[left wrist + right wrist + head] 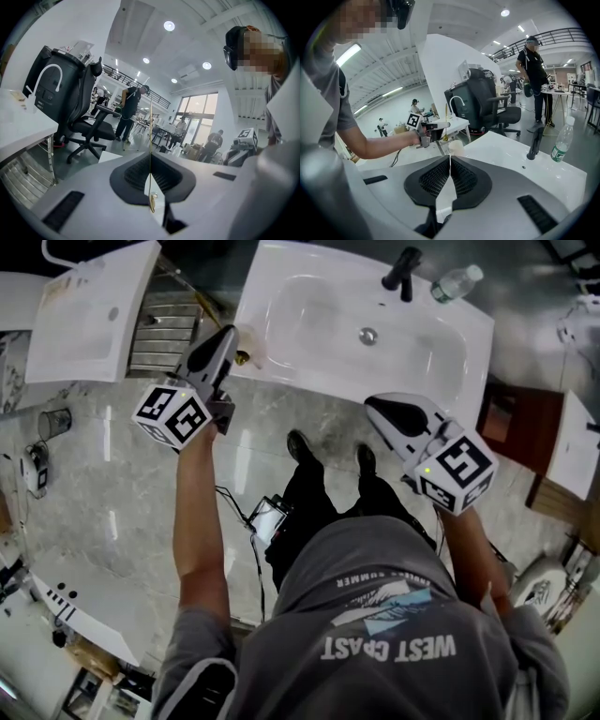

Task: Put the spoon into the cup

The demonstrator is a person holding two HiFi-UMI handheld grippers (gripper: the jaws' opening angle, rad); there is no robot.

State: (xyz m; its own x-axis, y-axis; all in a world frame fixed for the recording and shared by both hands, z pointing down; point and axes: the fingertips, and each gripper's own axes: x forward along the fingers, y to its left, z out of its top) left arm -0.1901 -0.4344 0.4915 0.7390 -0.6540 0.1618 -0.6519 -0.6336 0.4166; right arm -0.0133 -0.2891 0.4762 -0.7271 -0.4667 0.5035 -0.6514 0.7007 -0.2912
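Left gripper [150,180] jaws pinched on the spoon [151,201], long axis upright, lower end hanging just beside the cup [456,147], about rim level, not over it. I reckon: small shift across, then straight down. Right gripper [450,161] closed on nothing, well away from the cup

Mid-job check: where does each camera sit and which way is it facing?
Head view: on the person's head, looking down at the sink; arms, legs, left gripper and right gripper show.
Left gripper view: on the left gripper, facing across the room toward an office chair; its jaws pinch the spoon.
Right gripper view: on the right gripper, facing the cup and faucet; its empty shut jaws and the left arm show.
Shared: faucet, in head and right gripper views.
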